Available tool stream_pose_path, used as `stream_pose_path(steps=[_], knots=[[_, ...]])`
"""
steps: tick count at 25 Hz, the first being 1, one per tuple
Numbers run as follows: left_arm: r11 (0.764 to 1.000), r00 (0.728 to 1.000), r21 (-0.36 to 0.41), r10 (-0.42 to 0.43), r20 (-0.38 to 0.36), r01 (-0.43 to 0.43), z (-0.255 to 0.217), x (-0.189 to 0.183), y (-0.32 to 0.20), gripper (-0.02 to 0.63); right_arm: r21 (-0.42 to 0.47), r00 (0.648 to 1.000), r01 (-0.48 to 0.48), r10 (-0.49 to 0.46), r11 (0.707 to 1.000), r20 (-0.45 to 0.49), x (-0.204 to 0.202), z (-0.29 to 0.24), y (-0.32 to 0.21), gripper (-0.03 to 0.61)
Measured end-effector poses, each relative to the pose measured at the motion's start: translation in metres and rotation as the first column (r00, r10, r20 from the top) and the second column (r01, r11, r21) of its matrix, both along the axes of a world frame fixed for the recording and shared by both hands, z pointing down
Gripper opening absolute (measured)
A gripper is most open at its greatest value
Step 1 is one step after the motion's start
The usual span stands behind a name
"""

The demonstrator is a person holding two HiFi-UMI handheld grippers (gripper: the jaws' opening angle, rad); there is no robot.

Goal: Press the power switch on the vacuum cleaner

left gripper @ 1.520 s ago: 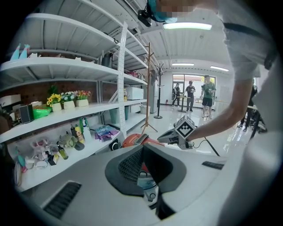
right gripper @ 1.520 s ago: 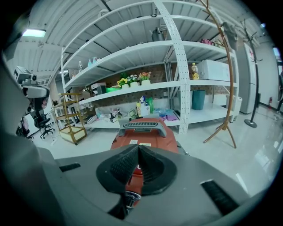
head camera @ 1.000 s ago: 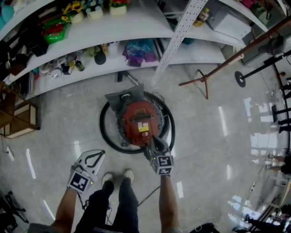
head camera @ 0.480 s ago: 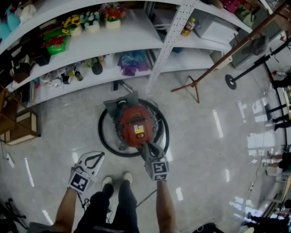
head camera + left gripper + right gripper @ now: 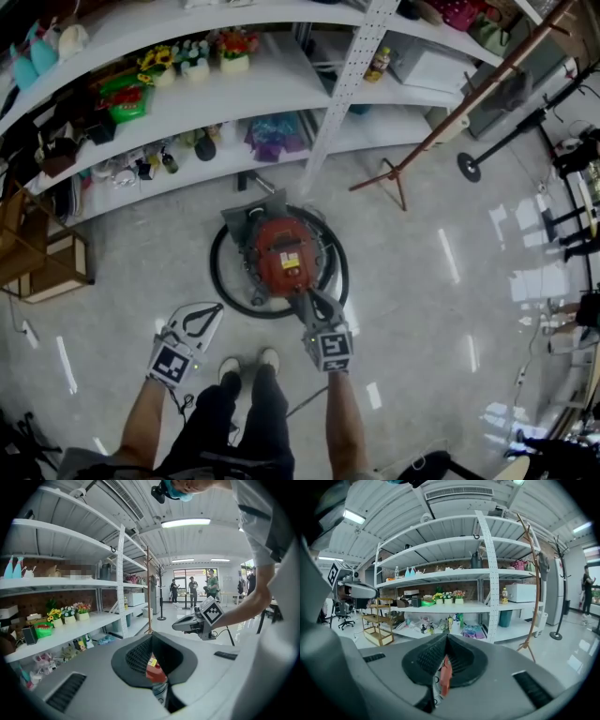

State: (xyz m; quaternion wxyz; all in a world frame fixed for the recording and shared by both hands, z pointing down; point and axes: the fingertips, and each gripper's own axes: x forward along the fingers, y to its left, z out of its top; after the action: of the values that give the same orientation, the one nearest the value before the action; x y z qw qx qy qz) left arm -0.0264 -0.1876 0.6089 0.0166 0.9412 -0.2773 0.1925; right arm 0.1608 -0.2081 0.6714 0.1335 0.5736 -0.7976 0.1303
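Note:
The red vacuum cleaner (image 5: 284, 260) stands on the floor in front of the shelving, with its black hose (image 5: 221, 281) coiled round it. A yellow label sits on its top. My right gripper (image 5: 304, 298) is shut and empty, and its tips are at the near right edge of the red body. In the right gripper view a strip of the red vacuum cleaner (image 5: 445, 676) shows through the hollow behind the closed right gripper (image 5: 446, 636). My left gripper (image 5: 208, 313) hangs shut and empty to the vacuum's near left, apart from it. The left gripper view looks past the left gripper (image 5: 151, 636) at the red body (image 5: 155, 670).
White shelving (image 5: 281, 70) with flower pots (image 5: 169, 61), bottles and bags runs behind the vacuum. A wooden coat stand (image 5: 398, 183) leans at the right, and a wooden rack (image 5: 42, 258) stands at the left. My shoes (image 5: 246, 364) and a thin cable (image 5: 305, 401) are near the bottom.
The head view has shifted a little, so more of the shelves shows. The right gripper stays at the vacuum's near edge. The left gripper has barely moved.

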Motion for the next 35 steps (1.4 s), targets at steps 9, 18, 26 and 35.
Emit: stream_pose_path(steps=[9,18,26,35], knots=[[0.998,1.0,0.057,0.016,-0.023,-0.015,-0.051,-0.002,0.006,0.006,0.037,1.0,0.019,-0.018,0.999,-0.011,-0.013,-0.052,0.019,0.011],[0.997,0.999,0.071,0.022,-0.029,-0.02,-0.089,-0.005,0.02,0.006,0.064,1.0,0.018,-0.018,0.998,0.005,-0.024,-0.101,0.036,0.011],[0.994,0.998,0.103,0.045,-0.042,-0.04,-0.129,-0.005,0.03,0.006,0.065,1.0,-0.006,0.005,0.998,0.007,-0.027,-0.135,0.062,0.011],[0.992,0.997,0.112,0.069,-0.041,-0.064,-0.169,-0.009,0.046,0.006,0.063,0.999,-0.044,0.043,0.997,0.028,-0.036,-0.177,0.092,0.01]])
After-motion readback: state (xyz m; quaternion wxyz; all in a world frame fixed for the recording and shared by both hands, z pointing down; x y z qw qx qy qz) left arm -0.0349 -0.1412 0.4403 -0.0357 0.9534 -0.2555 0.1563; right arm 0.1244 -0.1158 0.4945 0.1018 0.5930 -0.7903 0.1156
